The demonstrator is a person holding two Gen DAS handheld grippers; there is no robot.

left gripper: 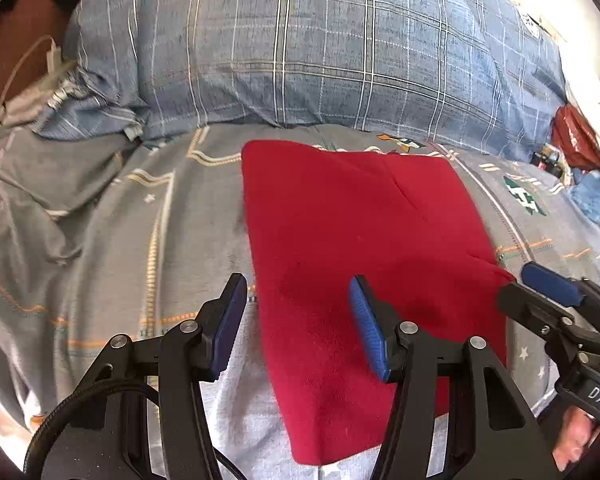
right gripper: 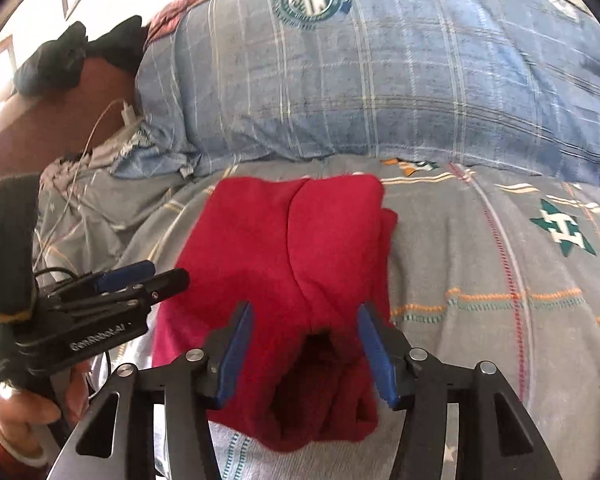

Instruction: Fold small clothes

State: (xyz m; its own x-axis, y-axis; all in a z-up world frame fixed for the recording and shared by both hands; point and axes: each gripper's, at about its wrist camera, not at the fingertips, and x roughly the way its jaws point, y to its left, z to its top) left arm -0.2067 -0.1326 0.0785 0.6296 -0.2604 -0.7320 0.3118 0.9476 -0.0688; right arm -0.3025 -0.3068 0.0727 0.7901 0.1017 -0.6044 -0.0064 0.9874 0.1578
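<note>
Grey patterned bedsheet [left gripper: 100, 240], blue plaid pillow [left gripper: 300, 60], red garment [left gripper: 360, 240]

Pillow [left gripper: 320, 60] blocks beyond; bedsheet [left gripper: 120, 240] open (left side).

A red fleece garment [left gripper: 352, 240] lies folded flat on the grey patterned bedsheet [left gripper: 112, 240], just before the blue plaid pillow [left gripper: 320, 60]; a seam runs down its middle; its near end gapes open.

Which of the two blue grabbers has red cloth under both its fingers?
The right gripper: its whole gap sits over the red garment. The left gripper straddles the cloth's edge.
</note>
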